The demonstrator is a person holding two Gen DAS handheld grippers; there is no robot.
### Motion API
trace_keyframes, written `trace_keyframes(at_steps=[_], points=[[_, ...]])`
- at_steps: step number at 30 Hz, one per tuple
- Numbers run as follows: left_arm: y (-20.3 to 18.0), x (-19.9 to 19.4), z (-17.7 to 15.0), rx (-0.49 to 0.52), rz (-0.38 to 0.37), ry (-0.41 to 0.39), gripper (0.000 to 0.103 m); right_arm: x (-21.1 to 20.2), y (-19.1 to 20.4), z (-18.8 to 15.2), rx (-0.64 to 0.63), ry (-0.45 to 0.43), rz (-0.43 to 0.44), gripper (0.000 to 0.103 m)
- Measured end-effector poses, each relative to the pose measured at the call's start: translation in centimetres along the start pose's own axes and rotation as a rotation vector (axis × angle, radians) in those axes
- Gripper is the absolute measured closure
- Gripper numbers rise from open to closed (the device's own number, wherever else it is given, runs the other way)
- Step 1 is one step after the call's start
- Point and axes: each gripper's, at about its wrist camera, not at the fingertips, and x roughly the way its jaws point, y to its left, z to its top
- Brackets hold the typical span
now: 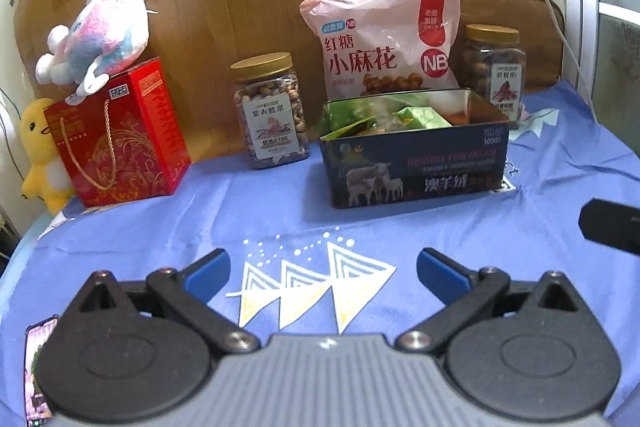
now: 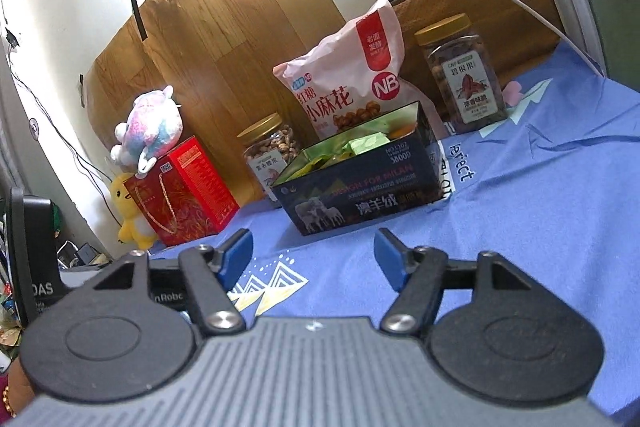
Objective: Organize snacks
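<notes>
Bare blue cloth [image 1: 280, 211] lies open before the tin box [image 1: 416, 163]. Behind it, the snack bag [image 1: 384, 43] and two jars [image 1: 272, 111] [image 1: 496, 67] crowd the wall. The red gift box [image 1: 120, 135] blocks the left.

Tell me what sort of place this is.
Most likely a home room, with a table used as a snack corner. A blue cloth covers it; plush toys sit on and beside a red gift box; snack jars and a pink bag stand by an open tin.
</notes>
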Motion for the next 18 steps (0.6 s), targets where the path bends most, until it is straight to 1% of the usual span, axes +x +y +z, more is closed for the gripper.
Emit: trace_keyframes(at_steps=[6,12,18], points=[[-0.44,-0.25,-0.12,0.025,0.004,-0.007,0.0,0.05,-0.15,-0.06,0.006,0.001,-0.003,0.033],[-0.67,-0.23,-0.08,0.028,0.002,-0.007,0.0,0.01,-0.14,-0.07,0.005,0.001,-0.004,0.032],[-0.69,-0.14,0.02,0.023,0.004,-0.009,0.0,-0.01,-0.24,-0.02,0.006,-0.003,-0.005,0.029]])
